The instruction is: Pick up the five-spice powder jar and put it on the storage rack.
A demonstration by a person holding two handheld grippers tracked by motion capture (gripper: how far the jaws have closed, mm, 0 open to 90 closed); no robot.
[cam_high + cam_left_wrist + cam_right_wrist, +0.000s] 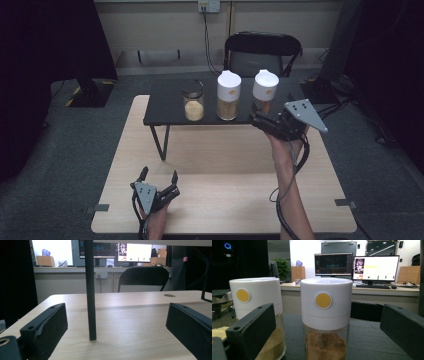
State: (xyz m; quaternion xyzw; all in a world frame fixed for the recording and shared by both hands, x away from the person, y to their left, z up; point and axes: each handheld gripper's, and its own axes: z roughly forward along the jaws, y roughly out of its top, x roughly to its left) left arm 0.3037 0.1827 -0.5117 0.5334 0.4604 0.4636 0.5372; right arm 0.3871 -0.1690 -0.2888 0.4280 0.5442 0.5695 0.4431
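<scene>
At right of centre in the high view we see the right tool, jaws spread, just before the white-capped clear jar of brown granules on the black raised shelf. At lower left, the left tool rests spread on the pale wooden worktop.

White-capped jar centred between spread claw jaws, second jar just beside it.
</scene>
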